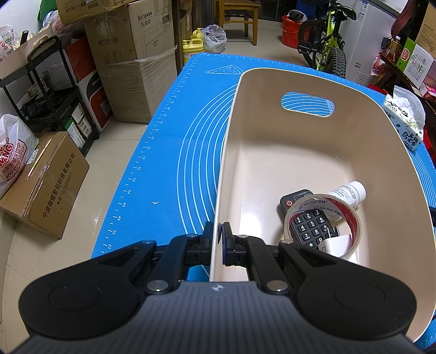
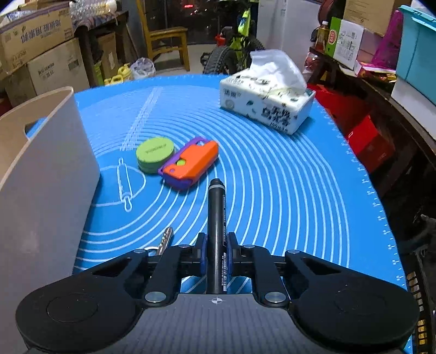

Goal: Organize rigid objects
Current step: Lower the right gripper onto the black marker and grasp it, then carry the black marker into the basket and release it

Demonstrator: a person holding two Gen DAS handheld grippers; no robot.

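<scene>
My right gripper (image 2: 216,252) is clamped on a black marker (image 2: 216,231), its blue pads pressing the barrel from either side. The marker points straight away from me over the blue mat (image 2: 286,204), its far end close to an orange and purple toy (image 2: 190,163). A round green tin (image 2: 154,155) sits touching the toy's left side. A metal key (image 2: 166,239) lies on the mat just left of my right gripper, partly hidden behind it. Farther back and to the right stands a white tissue pack (image 2: 268,104), well apart from the small items.

My left gripper (image 1: 220,237) is pinched shut on the near left wall of a beige bin (image 1: 272,152), one pad inside and one outside. The bin rests on the same blue mat. In its near right corner lie a black remote control (image 1: 308,224), a roll of clear tape (image 1: 351,217) resting on top of the remote, and a small white bottle (image 1: 350,192) on its side just behind them. A small white object shows inside the tape ring; I cannot tell what it is.

Around the table I see cardboard boxes (image 1: 130,62), a wooden chair (image 1: 239,16) and a green bicycle (image 1: 327,35) on the tiled floor.
</scene>
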